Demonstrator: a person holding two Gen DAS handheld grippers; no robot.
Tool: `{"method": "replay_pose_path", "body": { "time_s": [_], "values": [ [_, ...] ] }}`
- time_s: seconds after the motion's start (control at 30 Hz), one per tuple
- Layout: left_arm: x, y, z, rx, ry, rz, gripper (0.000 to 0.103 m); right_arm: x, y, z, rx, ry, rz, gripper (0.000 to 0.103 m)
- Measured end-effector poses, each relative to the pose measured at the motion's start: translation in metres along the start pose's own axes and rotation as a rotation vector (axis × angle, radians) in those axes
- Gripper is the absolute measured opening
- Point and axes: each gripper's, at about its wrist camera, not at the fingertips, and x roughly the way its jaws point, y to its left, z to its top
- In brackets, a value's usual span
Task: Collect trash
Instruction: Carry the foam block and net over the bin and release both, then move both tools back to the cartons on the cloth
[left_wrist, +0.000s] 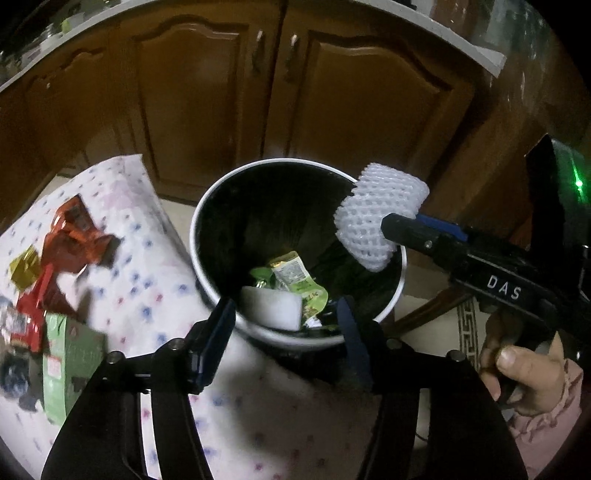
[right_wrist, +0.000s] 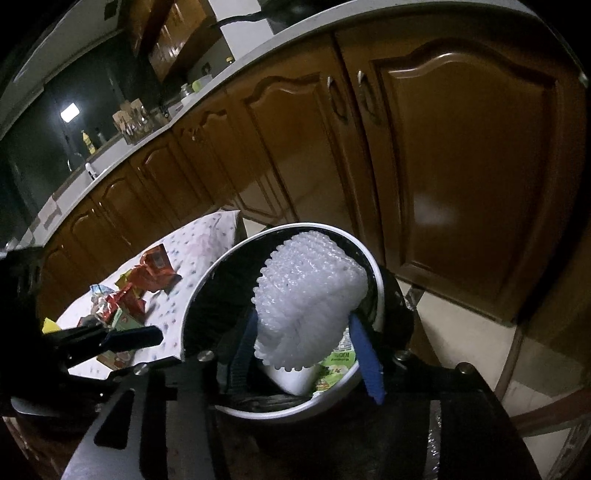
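Observation:
A white trash bin (left_wrist: 207, 206) with a black liner stands on the floor beside the table; it also shows in the right wrist view (right_wrist: 207, 280). Inside lie a green wrapper (left_wrist: 295, 275) and a white block (left_wrist: 271, 306). My right gripper (left_wrist: 391, 230) is shut on a white foam net sleeve (left_wrist: 376, 218) and holds it over the bin's right rim; in its own view the sleeve (right_wrist: 306, 306) sits between the blue fingers (right_wrist: 367, 365). My left gripper (left_wrist: 284, 328) is open and empty above the bin's near rim.
A table with a dotted white cloth (left_wrist: 147, 258) holds red wrappers (left_wrist: 70, 240), a gold wrapper (left_wrist: 24, 266) and a green carton (left_wrist: 62, 365). Brown cabinet doors (left_wrist: 295, 92) stand behind the bin. A rug edge (left_wrist: 469, 328) lies at the right.

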Motion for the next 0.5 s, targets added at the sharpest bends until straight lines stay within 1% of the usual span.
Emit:
{"method": "replay_pose_path", "body": {
  "time_s": [0.07,0.13,0.2,0.27,0.33,0.5],
  "values": [
    [-0.004,0.005,-0.005,-0.022,-0.007,-0.006,0.062,0.000,0.000,0.000,0.005,-0.001,0.007,0.066],
    [-0.013,0.009,-0.015,-0.047,-0.016,-0.010,0.062,0.000,0.002,0.000,0.006,-0.001,0.012,0.072],
    [-0.020,0.013,-0.023,-0.064,-0.027,-0.006,0.063,0.000,0.005,0.000,0.005,-0.003,0.015,0.075],
    [-0.029,0.019,-0.033,-0.090,-0.035,-0.011,0.063,-0.002,0.009,-0.001,0.005,-0.010,0.015,0.082],
    [-0.038,0.024,-0.042,-0.118,-0.044,-0.014,0.063,-0.005,0.012,-0.002,0.008,-0.021,0.013,0.083],
    [-0.060,0.043,-0.066,-0.185,-0.084,0.007,0.063,-0.011,0.022,-0.007,0.018,-0.030,0.029,0.083]
  ]
}}
